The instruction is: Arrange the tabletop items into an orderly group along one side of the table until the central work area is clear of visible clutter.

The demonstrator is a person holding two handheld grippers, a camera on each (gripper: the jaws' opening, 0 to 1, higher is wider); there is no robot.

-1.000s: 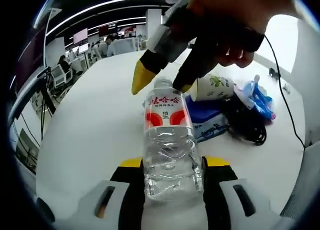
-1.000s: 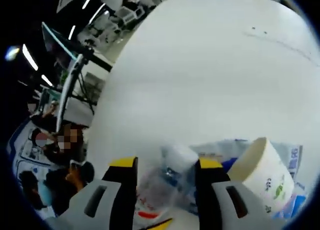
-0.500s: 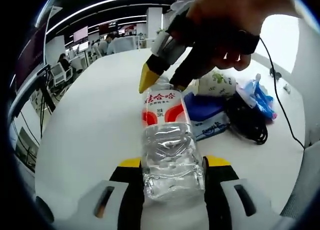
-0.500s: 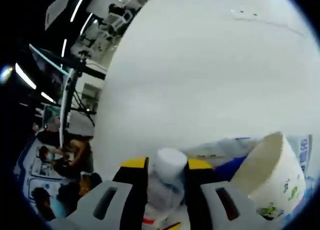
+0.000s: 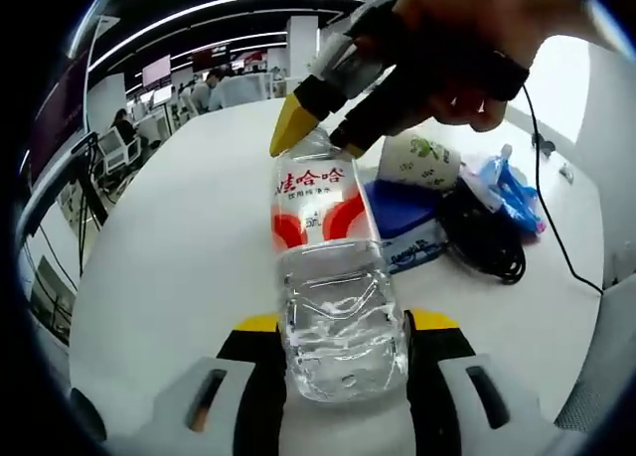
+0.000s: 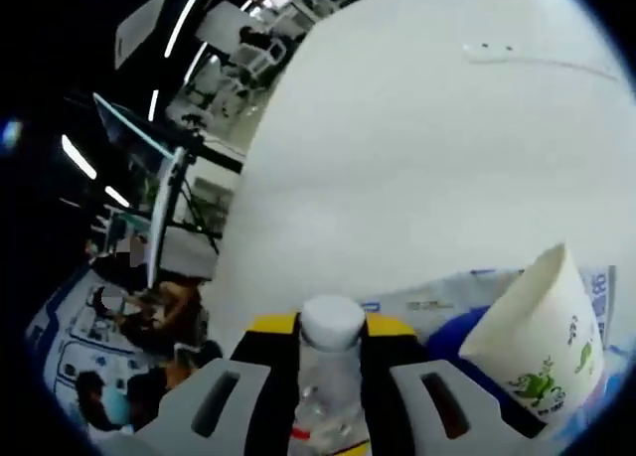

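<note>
Right gripper view: our right gripper (image 6: pixel 333 327) now pinches the bottle (image 5: pixel 333 277) cap; left gripper (image 5: pixel 338 327) clamps its base above the white table (image 5: pixel 189 228).

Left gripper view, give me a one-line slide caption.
Left claw grips a clear water bottle by its base while the right claw closes on its neck above the white table.

office desks (image 5: pixel 234 83) – far end | ceiling light strips (image 5: pixel 214 7) – overhead

Count on my tabletop (image 5: pixel 189 228): one water bottle (image 5: pixel 333 277), one paper cup (image 5: pixel 417 161), one black cable bundle (image 5: pixel 484 239), one blue bag (image 5: pixel 509 190), all beside the cup.
</note>
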